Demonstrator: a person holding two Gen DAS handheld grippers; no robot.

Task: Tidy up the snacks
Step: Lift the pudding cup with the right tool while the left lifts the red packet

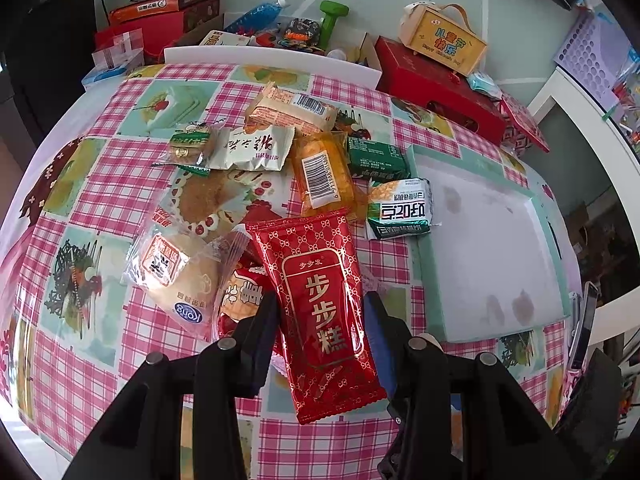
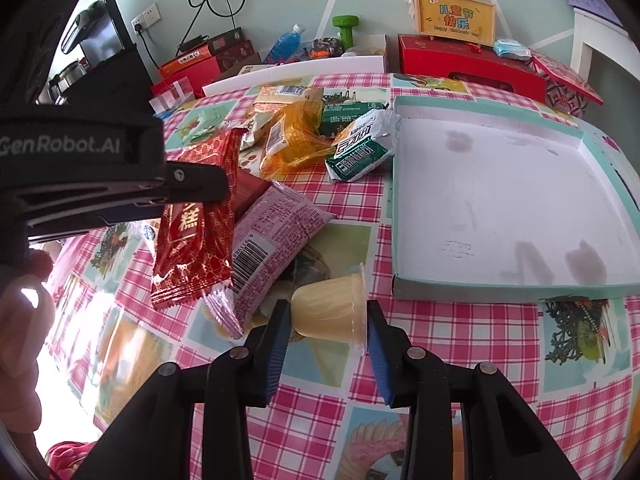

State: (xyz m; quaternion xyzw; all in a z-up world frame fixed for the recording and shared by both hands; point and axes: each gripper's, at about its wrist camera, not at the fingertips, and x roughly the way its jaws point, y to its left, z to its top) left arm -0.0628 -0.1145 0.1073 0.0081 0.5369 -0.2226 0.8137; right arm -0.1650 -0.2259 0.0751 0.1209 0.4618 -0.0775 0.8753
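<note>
Jaws clamp glossy red packet, yellow cup.

Both wrist cams angled down, close; share white tray.

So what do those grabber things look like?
Both are black plastic. Each gripper, left and right, has two fingers with blue pads inside and round silver bolts. The left one's side bears white lettering.

Left gripper and right gripper, black linkage arms, silver round pivot screws, blue finger pads, white GenRobot.AI lettering
</note>
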